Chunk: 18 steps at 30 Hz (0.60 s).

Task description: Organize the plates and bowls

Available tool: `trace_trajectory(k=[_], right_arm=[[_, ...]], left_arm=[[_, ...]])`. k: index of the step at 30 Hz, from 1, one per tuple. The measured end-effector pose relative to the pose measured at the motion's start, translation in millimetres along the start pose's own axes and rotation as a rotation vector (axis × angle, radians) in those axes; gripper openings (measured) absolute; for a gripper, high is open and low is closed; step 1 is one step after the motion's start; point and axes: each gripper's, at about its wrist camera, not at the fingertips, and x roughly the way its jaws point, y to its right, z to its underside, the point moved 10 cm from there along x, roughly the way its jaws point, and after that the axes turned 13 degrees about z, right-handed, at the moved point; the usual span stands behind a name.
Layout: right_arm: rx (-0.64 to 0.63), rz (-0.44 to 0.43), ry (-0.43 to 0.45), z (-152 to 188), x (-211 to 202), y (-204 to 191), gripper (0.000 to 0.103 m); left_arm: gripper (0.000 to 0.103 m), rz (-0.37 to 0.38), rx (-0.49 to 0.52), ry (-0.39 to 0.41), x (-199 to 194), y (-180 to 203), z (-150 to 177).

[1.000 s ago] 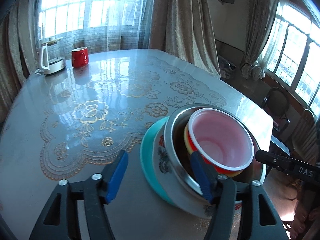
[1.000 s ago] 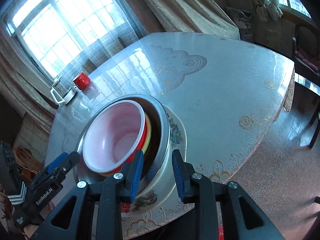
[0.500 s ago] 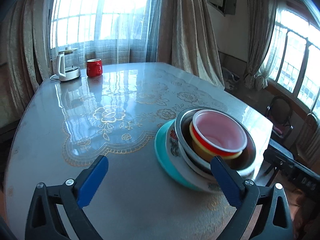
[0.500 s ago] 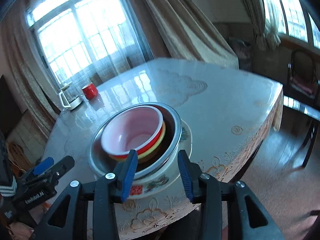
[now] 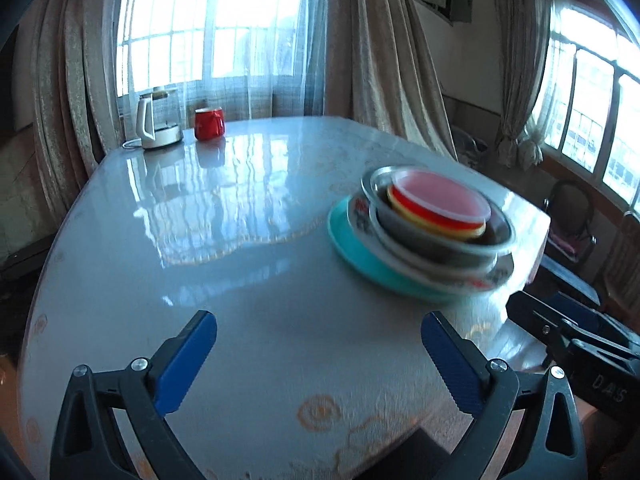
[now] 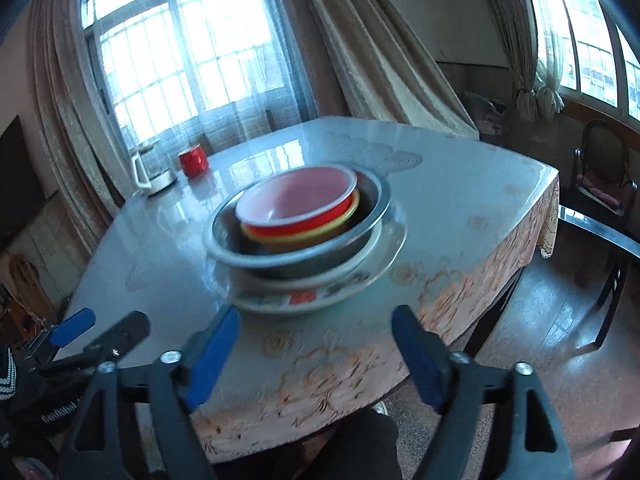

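Observation:
A stack stands near the table's front right corner: a teal plate (image 5: 360, 260) at the bottom, a white flowered plate (image 6: 320, 296) on it, a steel bowl (image 6: 304, 256), then a yellow bowl (image 6: 344, 220) and a red bowl (image 6: 296, 204) with a pale inside. The stack also shows in the left wrist view, with the red bowl (image 5: 440, 204) on top. My left gripper (image 5: 320, 360) is open and empty, back from the stack over the table's front. My right gripper (image 6: 316, 356) is open and empty, just in front of the stack at the table edge.
A red mug (image 5: 209, 123) and a white kettle (image 5: 154, 128) stand at the table's far left by the window. The table (image 5: 240, 240) has a glossy flowered cover. Dark chairs (image 6: 600, 184) stand to the right. The left gripper (image 6: 96, 332) shows at the right wrist view's lower left.
Both grippers have let go of the stack, opened wide and pulled back toward the table's front edge. The stack stays on the table.

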Motion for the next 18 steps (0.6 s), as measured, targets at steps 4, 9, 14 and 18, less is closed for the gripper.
trace_trajectory(k=[4,9,14,18], right_arm=[[-0.011,0.018,-0.018,18.2,-2.8,-2.5,0.082],[-0.003,0.026,-0.032,23.9,-6.5,1.4,0.082],[0.008,0.040,-0.006,22.3,-14.2,7.4,0.082],[0.008,0.054,-0.009,20.0,-11.6,8.0,0.082]], left_arm=[[0.103,-0.030,-0.014,-0.013,-2.5,-3.9,9.3],[0.103,-0.051,-0.026,0.018,-10.0,-8.9,8.1],[0.103,-0.104,-0.021,0.054,-19.0,-16.8,3.7],[0.103,-0.164,-0.015,0.062,-22.1,-23.1,3.2]])
